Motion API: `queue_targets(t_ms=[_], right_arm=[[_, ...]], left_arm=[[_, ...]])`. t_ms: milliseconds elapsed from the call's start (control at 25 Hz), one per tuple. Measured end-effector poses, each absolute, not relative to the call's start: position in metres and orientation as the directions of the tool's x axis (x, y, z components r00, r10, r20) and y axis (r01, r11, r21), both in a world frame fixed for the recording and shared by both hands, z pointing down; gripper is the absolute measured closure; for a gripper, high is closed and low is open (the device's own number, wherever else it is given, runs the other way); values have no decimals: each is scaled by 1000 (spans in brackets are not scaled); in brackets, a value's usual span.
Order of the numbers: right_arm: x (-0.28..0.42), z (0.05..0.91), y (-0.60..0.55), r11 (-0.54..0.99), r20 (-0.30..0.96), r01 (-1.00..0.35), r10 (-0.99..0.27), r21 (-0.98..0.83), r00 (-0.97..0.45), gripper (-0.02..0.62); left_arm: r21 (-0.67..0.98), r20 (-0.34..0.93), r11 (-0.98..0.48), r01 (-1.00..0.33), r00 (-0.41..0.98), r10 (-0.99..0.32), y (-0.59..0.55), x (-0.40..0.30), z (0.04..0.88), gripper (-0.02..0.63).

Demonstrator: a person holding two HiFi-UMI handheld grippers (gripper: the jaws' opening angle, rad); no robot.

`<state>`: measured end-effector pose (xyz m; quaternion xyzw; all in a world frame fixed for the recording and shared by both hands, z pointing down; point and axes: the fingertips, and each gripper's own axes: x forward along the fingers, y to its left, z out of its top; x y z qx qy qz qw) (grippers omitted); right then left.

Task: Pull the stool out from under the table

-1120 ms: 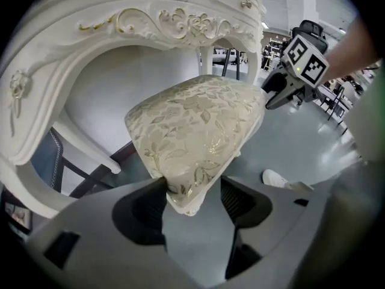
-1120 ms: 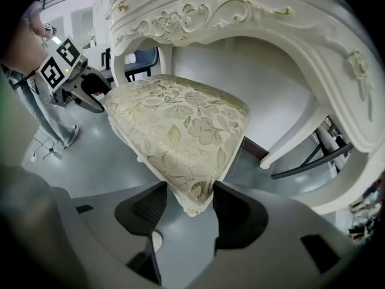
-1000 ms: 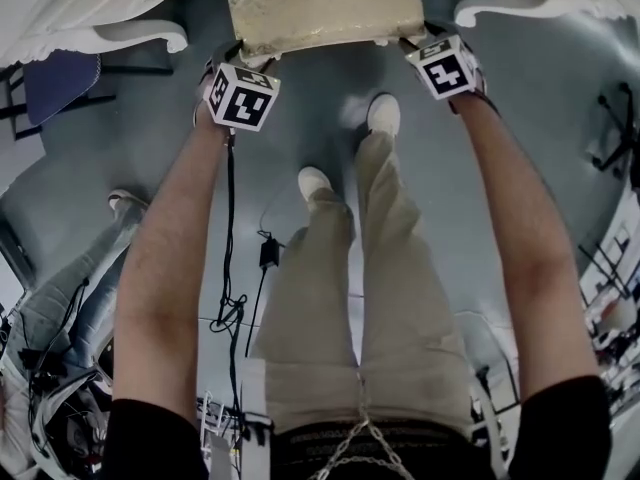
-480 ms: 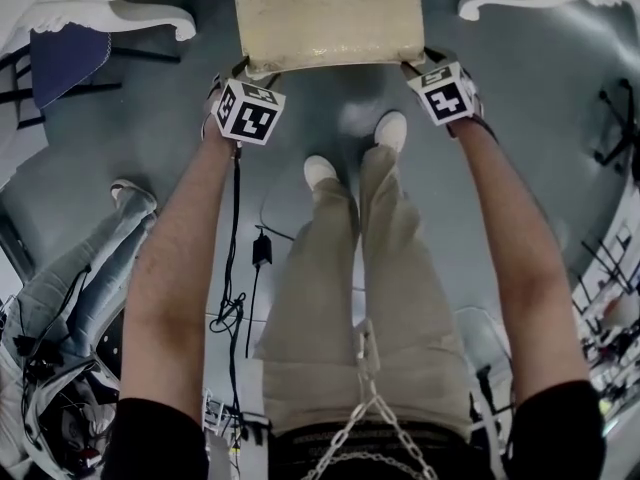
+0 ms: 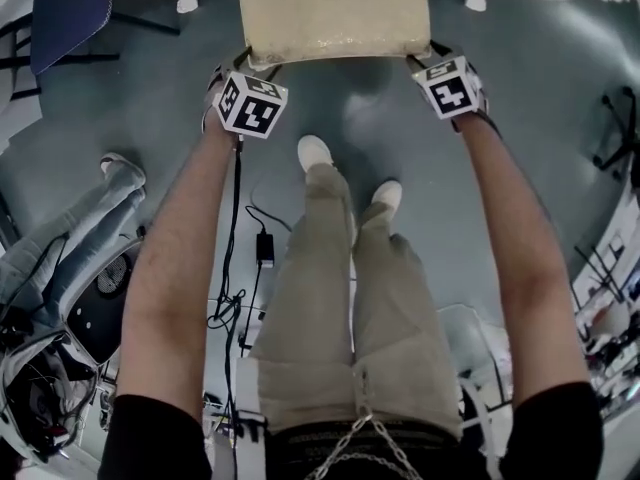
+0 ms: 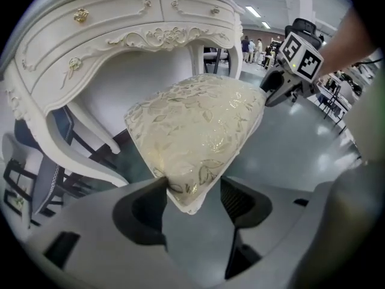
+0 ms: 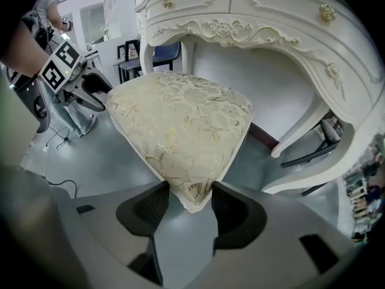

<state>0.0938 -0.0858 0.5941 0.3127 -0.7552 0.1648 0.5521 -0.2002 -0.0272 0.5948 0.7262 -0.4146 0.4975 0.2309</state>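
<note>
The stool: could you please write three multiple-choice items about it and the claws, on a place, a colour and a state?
1. Where do the left claw and right claw hold the stool? A. legs B. its near corners C. far edge
2. Seat colour? A. dark blue B. cream with gold flowers C. red
3. The right claw is: A. shut on a corner B. open, clear C. holding a cup
1 B: each claw view shows a corner between the jaws. 2 B: plain in every view. 3 A: its jaws, just closing, press the corner.
</note>
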Motion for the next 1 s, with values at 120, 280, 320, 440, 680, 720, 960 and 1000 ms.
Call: queue_targets(t_ms=[120,280,320,440,680,720,960,1000], right_arm=[[93,593,-86,739,934,-663,-311,120,-178,387],[101,562,-87,686,884,-705,-426,178,-192,387],[101,548,-82,672,864,-721,-453,170,-219,387],[96,491,-56,663,779,-731,-540,159,-320,508],[65,381,4,712,587,-695,-606,99,-537,594],[61,366,13,711,562,-698,-612,84,-556,594],[64,286,64,706,461,-708,-641,37,-614,594],[68,275,71,702,443,-712,-649,34,-619,594]], left_arm=[[-67,909,-476,-877,143,-391,-29,-206,592,322],[-109,861,-375,-921,101,-498,-14,-201,562,322],[-110,833,-341,-934,101,-543,-4,-195,548,324],[-101,727,-257,-961,105,-679,36,-167,490,394],[-127,506,-159,-979,74,-860,96,-117,365,599],[-98,477,-141,-985,78,-876,104,-114,348,603],[39,336,-39,-998,50,-941,143,-106,247,603],[45,319,-40,-998,52,-946,149,-105,232,603]])
